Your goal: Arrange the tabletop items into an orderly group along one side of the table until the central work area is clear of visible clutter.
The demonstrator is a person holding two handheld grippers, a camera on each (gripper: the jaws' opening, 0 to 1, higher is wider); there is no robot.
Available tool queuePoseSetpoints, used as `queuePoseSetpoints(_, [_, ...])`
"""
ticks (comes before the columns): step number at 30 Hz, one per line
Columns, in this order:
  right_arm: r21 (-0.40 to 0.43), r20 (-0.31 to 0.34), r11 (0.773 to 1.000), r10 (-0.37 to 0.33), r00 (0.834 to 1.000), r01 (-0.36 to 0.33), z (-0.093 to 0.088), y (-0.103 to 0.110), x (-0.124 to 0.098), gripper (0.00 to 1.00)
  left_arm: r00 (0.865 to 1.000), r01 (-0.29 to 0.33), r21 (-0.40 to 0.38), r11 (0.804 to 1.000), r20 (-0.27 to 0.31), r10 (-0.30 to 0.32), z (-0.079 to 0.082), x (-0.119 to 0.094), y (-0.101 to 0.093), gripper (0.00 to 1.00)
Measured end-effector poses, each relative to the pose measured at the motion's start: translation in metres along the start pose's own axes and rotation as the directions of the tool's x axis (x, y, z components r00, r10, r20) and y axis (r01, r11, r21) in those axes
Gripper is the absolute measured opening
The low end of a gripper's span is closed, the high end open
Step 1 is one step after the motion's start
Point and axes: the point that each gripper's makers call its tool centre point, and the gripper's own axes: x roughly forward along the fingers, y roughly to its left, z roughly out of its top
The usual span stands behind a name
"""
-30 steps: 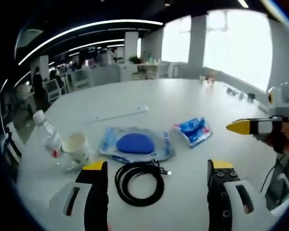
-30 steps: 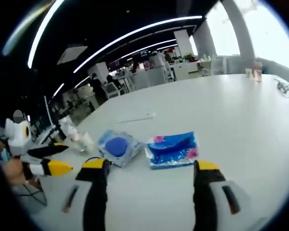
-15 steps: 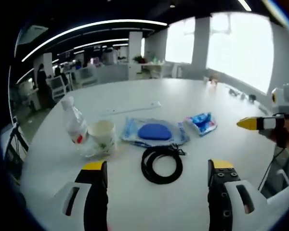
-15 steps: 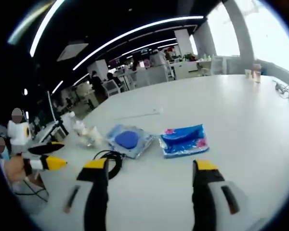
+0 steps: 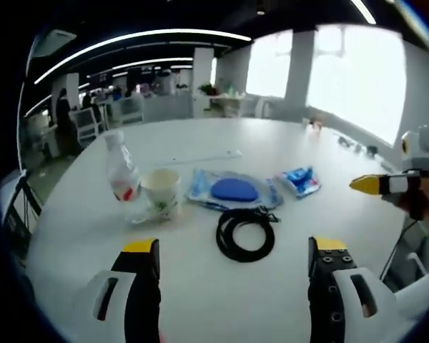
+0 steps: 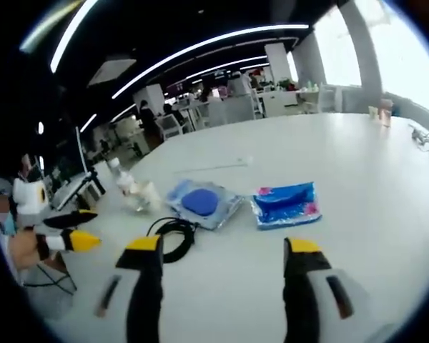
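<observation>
White counter ahead of both spread, empty tongs: one bottle, cup, cable coil, two blue packets.

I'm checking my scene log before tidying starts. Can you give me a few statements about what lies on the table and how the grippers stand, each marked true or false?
1. The black cable lies coiled on the white table. True.
2. The left gripper is shut on the cable. False: its jaws stand apart and hold nothing.
3. The plastic bottle stands upright beside the paper cup. True.
4. The paper cup lies on its side. False: it stands upright.
5. The right gripper is open, with nothing between its jaws. True.
6. The blue packet rests on top of the cable. False: it lies apart from it, on the table.
</observation>
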Motion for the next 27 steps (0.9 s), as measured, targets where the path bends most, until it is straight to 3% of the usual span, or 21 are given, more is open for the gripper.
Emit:
queuePoseSetpoints(6, [-0.011, -0.008, 0.999, 0.03, 1.0, -0.03, 0.001, 0.014, 0.006, 0.65, 1.0, -0.01, -0.014, 1.0, -0.013, 0.01, -0.012, -0.006, 0.007, 0.81])
queuePoseSetpoints(20, [-0.035, -0.068, 0.994, 0.099, 0.993, -0.101, -0.007, 0.037, 0.025, 0.62, 0.999, -0.033, -0.044, 0.998, -0.001, 0.033, -0.014, -0.022, 0.016, 0.82])
queuePoseSetpoints(27, [-0.069, -0.108, 0.987, 0.136, 0.985, -0.144, -0.008, 0.05, 0.045, 0.62, 0.998, -0.059, -0.059, 0.997, -0.002, 0.059, -0.019, -0.043, 0.026, 0.82])
